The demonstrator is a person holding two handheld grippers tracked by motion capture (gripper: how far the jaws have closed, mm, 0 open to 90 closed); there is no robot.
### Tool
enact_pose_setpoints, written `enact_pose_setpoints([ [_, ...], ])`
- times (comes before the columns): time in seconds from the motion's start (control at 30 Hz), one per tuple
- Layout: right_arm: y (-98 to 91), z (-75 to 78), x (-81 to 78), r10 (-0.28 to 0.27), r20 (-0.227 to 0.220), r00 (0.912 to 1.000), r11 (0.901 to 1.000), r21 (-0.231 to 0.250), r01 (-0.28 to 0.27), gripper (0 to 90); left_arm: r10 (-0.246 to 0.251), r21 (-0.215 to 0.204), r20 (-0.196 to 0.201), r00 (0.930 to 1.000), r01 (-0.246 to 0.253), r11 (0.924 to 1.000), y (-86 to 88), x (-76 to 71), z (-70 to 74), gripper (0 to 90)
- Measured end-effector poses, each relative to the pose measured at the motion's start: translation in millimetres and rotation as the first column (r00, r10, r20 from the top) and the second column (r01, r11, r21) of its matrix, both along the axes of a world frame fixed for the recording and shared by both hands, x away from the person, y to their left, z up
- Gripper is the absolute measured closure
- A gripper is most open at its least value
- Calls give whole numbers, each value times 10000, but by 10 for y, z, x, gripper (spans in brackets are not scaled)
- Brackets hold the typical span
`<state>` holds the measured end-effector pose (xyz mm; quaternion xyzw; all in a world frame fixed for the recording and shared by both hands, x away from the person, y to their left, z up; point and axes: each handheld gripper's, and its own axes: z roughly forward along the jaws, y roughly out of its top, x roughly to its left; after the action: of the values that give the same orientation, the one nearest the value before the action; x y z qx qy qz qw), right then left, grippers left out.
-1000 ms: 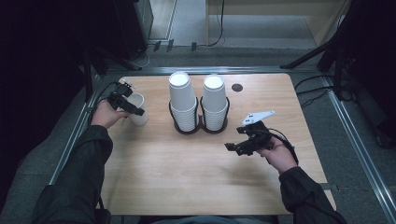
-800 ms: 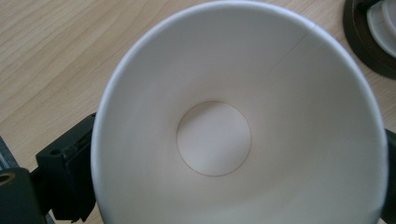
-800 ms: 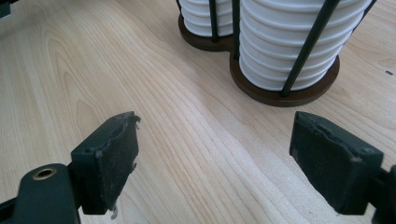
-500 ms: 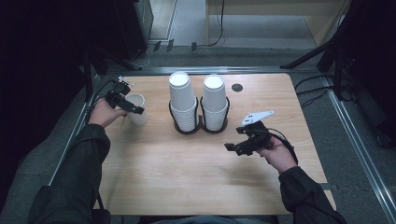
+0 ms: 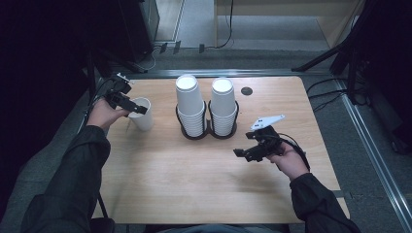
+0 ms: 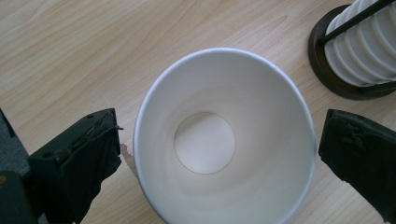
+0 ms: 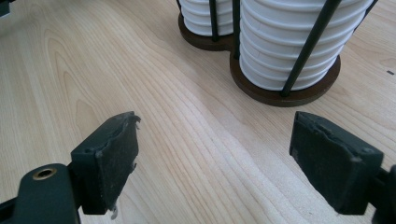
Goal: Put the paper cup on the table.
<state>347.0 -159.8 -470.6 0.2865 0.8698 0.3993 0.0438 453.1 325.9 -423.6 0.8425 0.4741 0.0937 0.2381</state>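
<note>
Fingers (image 6: 79, 163) of the left gripper (image 6: 215, 154) stand spread to either side of a single paper cup (image 6: 224, 135), with a sliver of table showing between each pad and the rim, so nothing is pinched; the jaws have just been opening, and the cup sits between them but free. Compared with a second ago, that gripper (image 5: 127, 100) sits a little higher over the cup (image 5: 141, 114), which stands upright on the wooden table (image 5: 194, 184) at about nine o'clock from the cup rack (image 5: 208, 133). My reading is that the cup has been let go and set down, and the left hand is drawing off, so placing this one cup looks finished. The right gripper (image 5: 248, 153) hangs at roughly four o'clock from the rack with its jaws wide apart and nothing between them, in the same spot as a second ago. The left gripper view looks straight down into the cup to its round bottom, and catches the rack's dark base at two o'clock; the high view gives none of that interior but shows both stacks of cups (image 5: 189, 104) standing tall. The right gripper view brings in the ribbed rims of the stacked cups and the thin black rods (image 7: 308, 44) of the rack, which from above are hard to make out.
</note>
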Motion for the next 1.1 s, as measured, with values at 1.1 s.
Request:
enact_pose_setpoints([
  [1.1, 66, 34, 74, 139, 109, 9998, 9999, -80, -138, 157, -1156, -699, 1143, 9867, 1241, 9898, -290, -505, 593, 0],
])
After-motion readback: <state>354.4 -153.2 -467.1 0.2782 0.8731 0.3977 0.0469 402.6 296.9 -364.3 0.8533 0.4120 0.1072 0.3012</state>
